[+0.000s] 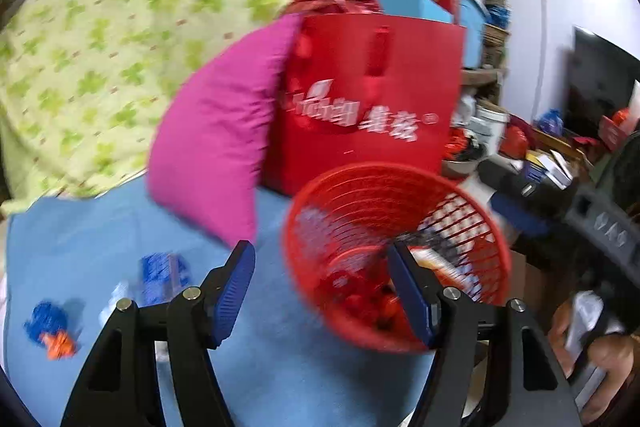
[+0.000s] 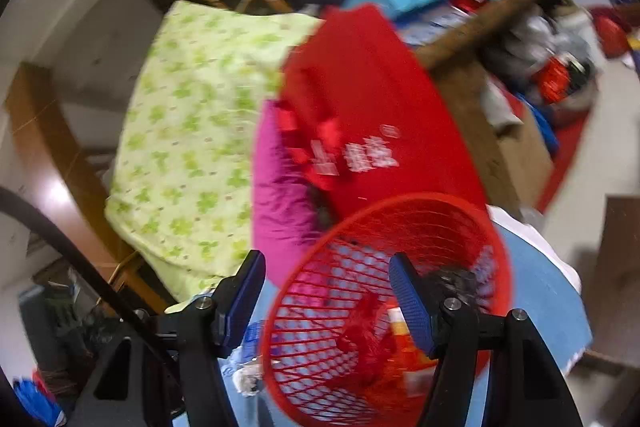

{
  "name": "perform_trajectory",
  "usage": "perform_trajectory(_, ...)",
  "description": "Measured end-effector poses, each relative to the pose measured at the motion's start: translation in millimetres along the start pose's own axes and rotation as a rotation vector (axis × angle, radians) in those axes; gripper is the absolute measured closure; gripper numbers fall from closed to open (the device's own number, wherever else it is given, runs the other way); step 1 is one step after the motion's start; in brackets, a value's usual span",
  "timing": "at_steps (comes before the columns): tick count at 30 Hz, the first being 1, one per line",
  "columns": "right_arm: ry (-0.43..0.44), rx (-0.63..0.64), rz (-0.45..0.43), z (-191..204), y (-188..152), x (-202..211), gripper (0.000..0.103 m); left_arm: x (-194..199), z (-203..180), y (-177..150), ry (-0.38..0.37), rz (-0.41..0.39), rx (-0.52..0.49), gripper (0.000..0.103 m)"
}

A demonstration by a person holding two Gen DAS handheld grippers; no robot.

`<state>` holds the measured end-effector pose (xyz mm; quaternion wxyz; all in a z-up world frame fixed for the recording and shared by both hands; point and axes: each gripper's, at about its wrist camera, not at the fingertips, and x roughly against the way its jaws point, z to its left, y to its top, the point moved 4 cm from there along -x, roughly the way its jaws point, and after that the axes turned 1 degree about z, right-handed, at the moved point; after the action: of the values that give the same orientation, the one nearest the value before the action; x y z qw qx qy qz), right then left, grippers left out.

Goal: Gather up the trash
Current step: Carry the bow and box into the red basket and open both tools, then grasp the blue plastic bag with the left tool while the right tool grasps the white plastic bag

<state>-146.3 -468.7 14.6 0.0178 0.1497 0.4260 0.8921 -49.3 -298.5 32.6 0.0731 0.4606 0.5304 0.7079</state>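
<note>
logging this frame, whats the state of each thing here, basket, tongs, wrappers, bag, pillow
red mesh basket: tilted, mouth toward the cameras, trash inside
left tongs: open, holding nothing
right tongs: open, holding nothing
blue wrapper: lying loose on the blue mat, outside the basket
blue and orange wrapper: lying loose on the mat
red bag: upright behind the basket
pink pillow: leaning against the bag

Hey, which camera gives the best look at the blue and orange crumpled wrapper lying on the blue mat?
The left wrist view: the blue and orange crumpled wrapper lies in plain sight, though blurred, at lower left on the blue mat. The right wrist view shows only a blue scrap at its bottom-left edge, possibly not the same thing.
</note>
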Motion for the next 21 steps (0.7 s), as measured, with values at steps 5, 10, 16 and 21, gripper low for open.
perform_trajectory(5, 0.094, 0.263, -0.008, 71, -29, -1, 0.034, 31, 63, -44, 0.115, 0.017, 0.119, 0.031)
perform_trajectory(10, 0.159, 0.424, 0.121, 125, -77, -26, 0.029, 57, 132, -100, 0.281, 0.068, 0.226, 0.03)
perform_trajectory(16, 0.134, 0.445, 0.387, 146, -133, -79, 0.029, 76, 200, -152, 0.413, 0.124, 0.369, 0.03)
perform_trajectory(21, 0.111, 0.37, 0.491, 144, -155, -107, 0.029, 85, 241, -182, 0.471, 0.132, 0.463, 0.03)
